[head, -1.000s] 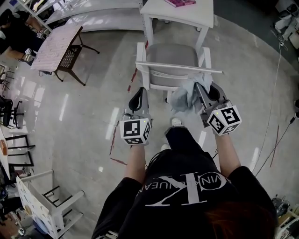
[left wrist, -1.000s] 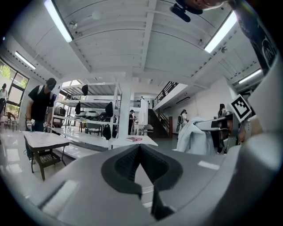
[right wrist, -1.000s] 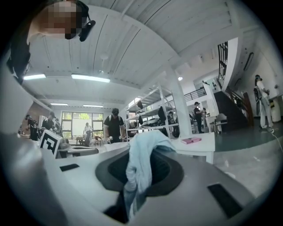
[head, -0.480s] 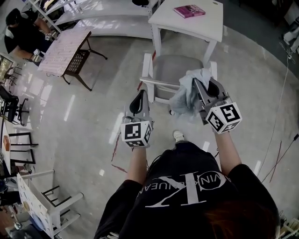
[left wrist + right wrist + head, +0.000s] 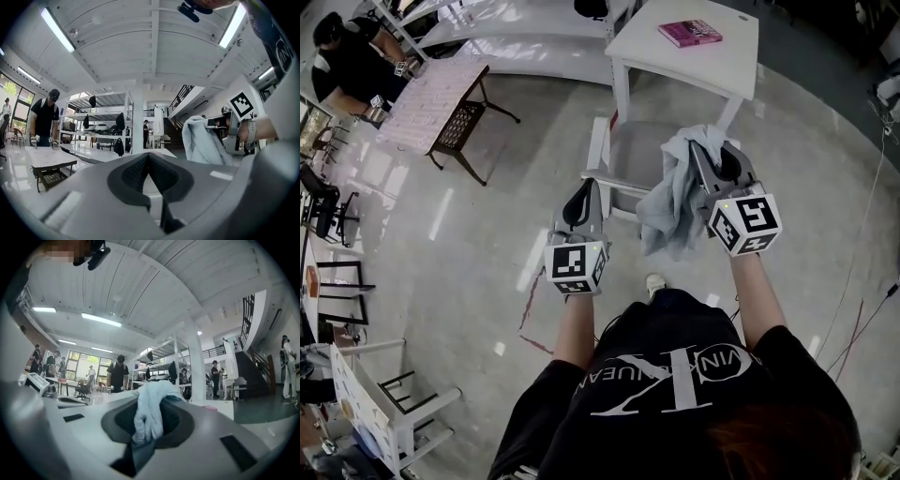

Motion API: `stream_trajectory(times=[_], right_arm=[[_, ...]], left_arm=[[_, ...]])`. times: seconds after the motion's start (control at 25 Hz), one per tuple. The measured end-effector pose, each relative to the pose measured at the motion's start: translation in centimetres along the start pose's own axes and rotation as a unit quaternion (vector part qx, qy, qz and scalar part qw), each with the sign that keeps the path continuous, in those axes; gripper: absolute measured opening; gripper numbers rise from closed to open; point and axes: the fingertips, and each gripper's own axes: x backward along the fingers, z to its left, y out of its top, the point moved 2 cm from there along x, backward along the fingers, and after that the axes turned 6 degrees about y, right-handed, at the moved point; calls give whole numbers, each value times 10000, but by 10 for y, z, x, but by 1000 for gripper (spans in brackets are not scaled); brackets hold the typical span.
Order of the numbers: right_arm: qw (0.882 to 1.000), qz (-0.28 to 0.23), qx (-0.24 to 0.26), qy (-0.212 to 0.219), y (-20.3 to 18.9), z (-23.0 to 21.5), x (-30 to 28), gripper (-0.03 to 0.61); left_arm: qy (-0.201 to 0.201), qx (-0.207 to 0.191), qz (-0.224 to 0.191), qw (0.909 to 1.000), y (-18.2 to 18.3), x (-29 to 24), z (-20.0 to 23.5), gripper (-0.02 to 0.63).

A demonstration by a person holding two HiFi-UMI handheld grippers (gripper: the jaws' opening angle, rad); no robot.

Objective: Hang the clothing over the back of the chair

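Observation:
A white chair with a grey seat stands on the floor ahead of me, its back toward me. A light blue piece of clothing hangs bunched from my right gripper, which is shut on it above the right side of the chair's back. The right gripper view shows the clothing pinched between the jaws and spilling over them. My left gripper is level at the chair's left side, shut with nothing in it. In the left gripper view its tips meet, and the clothing hangs off to the right.
Beyond the chair is a white table with a pink book on it. A patterned side table stands at the far left beside a seated person. Another white chair is at lower left. Cables trail at the right.
Both grippers have moved forward toward the chair and risen a little. The clothing has gone up with the right gripper and now hangs over the chair's back rail area.

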Motion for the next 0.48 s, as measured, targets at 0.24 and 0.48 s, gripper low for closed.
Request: stream_trajectory(times=[0.24,0.48], right_arm=[[9995,-23,188,-236,14,-30,-16,61],[9981,-55,410,-447,34,-71,-31,61]], left_arm=[[-187,-49,-30,9998,3,-17,-10,11],[-262,-25,1,9997,3,-33,-23,11]])
